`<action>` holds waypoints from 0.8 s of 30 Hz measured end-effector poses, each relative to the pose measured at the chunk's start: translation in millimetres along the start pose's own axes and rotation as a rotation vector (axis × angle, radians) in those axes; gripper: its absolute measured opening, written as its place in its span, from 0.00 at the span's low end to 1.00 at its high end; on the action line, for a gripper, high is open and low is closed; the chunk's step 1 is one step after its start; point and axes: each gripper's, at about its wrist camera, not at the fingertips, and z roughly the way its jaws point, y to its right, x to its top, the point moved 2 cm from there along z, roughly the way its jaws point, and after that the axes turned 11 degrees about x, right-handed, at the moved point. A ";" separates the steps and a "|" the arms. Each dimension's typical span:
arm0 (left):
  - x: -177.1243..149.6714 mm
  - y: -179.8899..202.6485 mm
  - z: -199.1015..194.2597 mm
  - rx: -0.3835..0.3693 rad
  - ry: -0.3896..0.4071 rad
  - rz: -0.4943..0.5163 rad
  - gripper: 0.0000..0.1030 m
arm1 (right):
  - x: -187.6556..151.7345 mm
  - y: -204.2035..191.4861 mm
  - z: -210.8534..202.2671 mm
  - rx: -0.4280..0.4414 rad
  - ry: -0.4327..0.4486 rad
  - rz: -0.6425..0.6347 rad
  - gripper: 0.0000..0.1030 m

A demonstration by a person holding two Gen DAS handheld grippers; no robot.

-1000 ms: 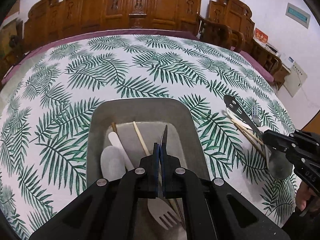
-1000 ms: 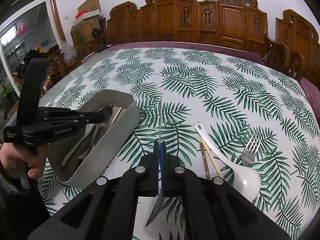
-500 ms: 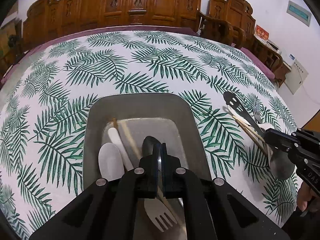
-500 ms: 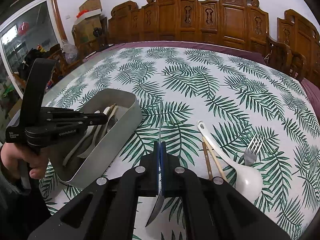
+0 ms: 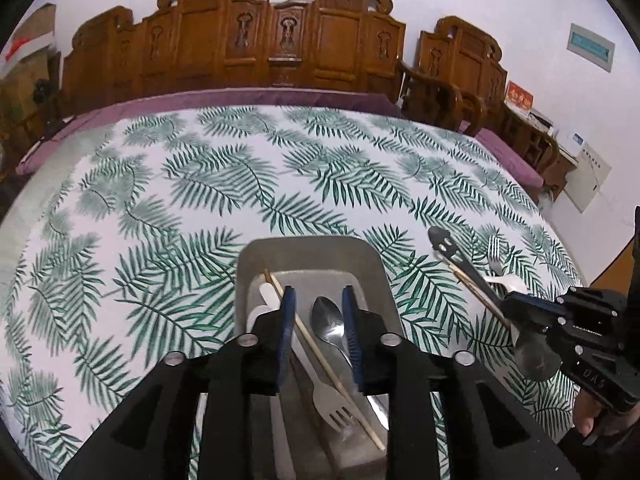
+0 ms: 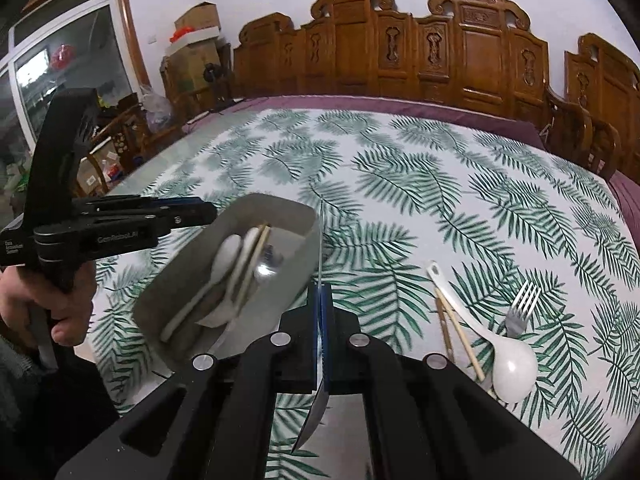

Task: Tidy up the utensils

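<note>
A grey bin [image 5: 310, 252] [image 6: 276, 216] holds a metal spoon [image 5: 329, 320], a pale fork [image 5: 332, 404], a chopstick [image 5: 320, 356] and white spoons [image 6: 228, 260]. My left gripper [image 5: 316, 312] is open above the bin, empty; it also shows in the right wrist view [image 6: 188, 216]. My right gripper [image 6: 320, 292] is shut on a slotted metal spatula [image 6: 318, 408] [image 5: 460, 264], held just right of the bin. On the cloth lie a white soup spoon [image 6: 508, 364], chopsticks [image 6: 460, 336] and a metal fork [image 6: 520, 308].
The table wears a palm-leaf cloth [image 5: 240, 184] with a purple border. Carved wooden chairs [image 5: 280, 44] line the far edge. Boxes and clutter [image 6: 192, 48] stand at the left by a window.
My left gripper opened and let the metal spoon drop into the bin, then rose a little. My right gripper with the spatula moved closer to the bin.
</note>
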 end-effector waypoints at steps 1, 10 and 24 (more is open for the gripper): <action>0.5 -1.3 -4.2 0.005 0.009 0.004 0.29 | 1.3 -5.0 -0.2 0.003 0.001 -0.007 0.02; -1.5 -27.7 -33.1 0.017 0.048 0.012 0.72 | 16.7 -37.3 1.6 0.018 0.018 -0.032 0.02; -17.9 -71.8 -29.9 0.078 0.021 -0.023 0.85 | 28.7 -71.8 39.4 0.054 -0.006 -0.012 0.02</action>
